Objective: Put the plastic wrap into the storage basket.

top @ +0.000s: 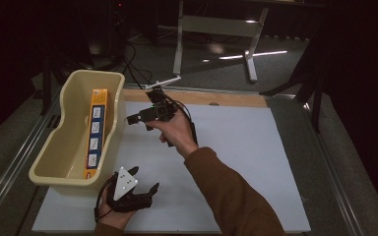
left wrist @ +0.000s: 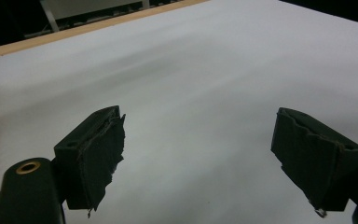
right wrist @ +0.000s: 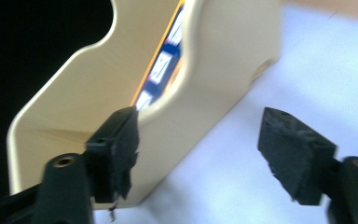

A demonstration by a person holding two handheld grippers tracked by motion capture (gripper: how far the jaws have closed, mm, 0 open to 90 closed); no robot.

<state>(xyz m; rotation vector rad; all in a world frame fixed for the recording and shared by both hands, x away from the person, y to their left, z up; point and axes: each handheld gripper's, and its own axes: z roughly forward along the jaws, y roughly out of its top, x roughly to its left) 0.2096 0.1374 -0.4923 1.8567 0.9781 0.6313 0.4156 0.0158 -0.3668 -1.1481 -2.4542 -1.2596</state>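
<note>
The box (top: 96,132) already lies in the bin (top: 69,162). The right hand-held gripper (top: 134,118), jaws apart and empty, sits beside the bin. The left hand-held gripper (top: 145,189) rests open on the bench (top: 246,147); little seems left.

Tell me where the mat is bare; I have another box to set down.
The white mat is free from the right tool across to its right edge. The left side is crowded: the cream bin holds the orange box, and the left tool rests beside its near corner.
</note>
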